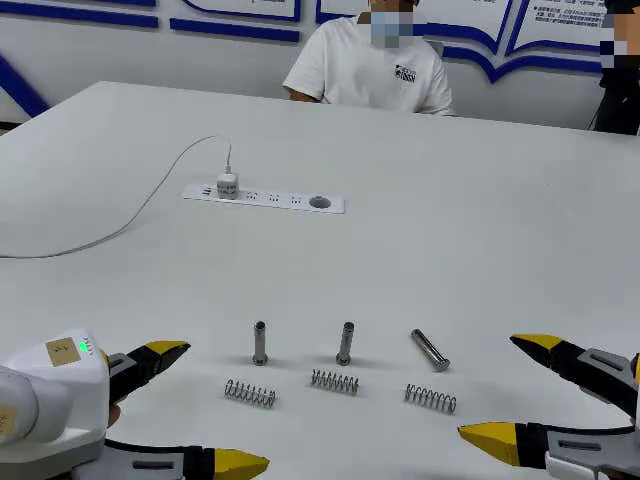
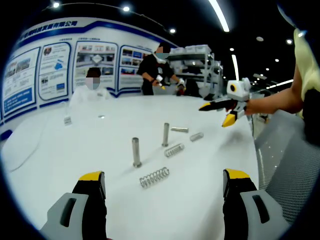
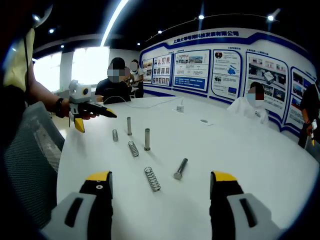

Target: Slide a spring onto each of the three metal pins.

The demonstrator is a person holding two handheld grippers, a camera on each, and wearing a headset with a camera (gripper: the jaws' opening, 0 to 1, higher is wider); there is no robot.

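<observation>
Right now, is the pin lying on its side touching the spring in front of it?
Apart. The head view shows bare table between the lying pin and the right-hand spring.

Fingers (image 2: 91, 182) spread before spring (image 2: 154, 177); farthest pin (image 2: 180, 130) seemingly lying flat.

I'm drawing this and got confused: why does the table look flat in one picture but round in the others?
Head view: the table looks flat, edges straight. Left gripper view and right gripper view: a fisheye lens bends it, so its edge curves round.
</observation>
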